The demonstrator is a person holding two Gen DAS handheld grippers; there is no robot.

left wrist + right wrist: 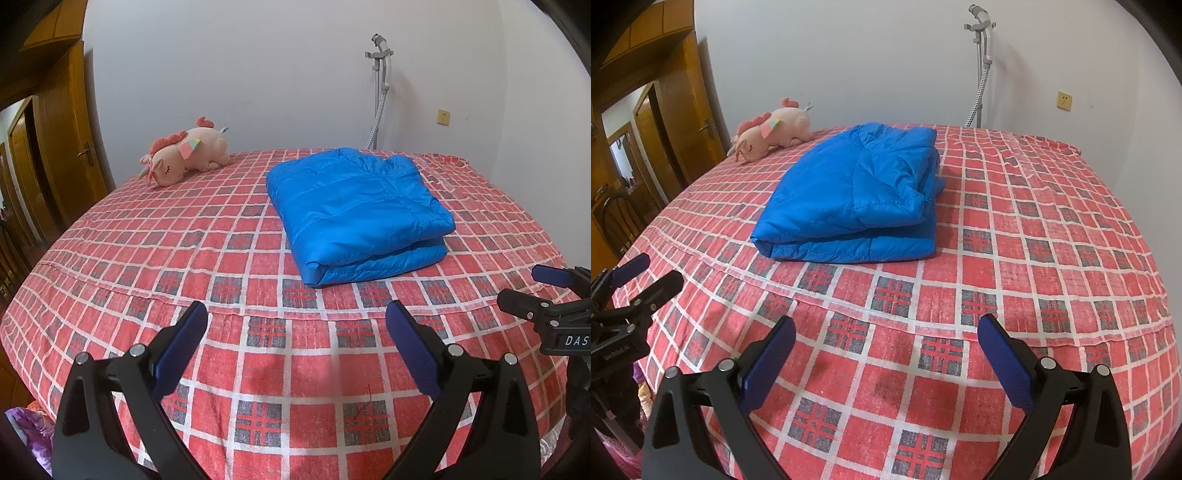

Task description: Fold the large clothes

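Note:
A blue puffer jacket point(354, 214) lies folded into a thick rectangle on the red plaid bed point(184, 258). It also shows in the right wrist view point(857, 195). My left gripper point(295, 314) is open and empty, hovering over the bed's near part, short of the jacket. My right gripper point(886, 328) is open and empty, also over the near part of the bed point(1034, 258). Each gripper shows at the edge of the other's view: the right one point(532, 284) and the left one point(653, 273).
A pink plush unicorn point(184, 157) lies at the bed's far left, also in the right wrist view point(768, 131). A garment steamer pole point(380, 85) stands by the white back wall. A wooden door point(70, 136) is on the left.

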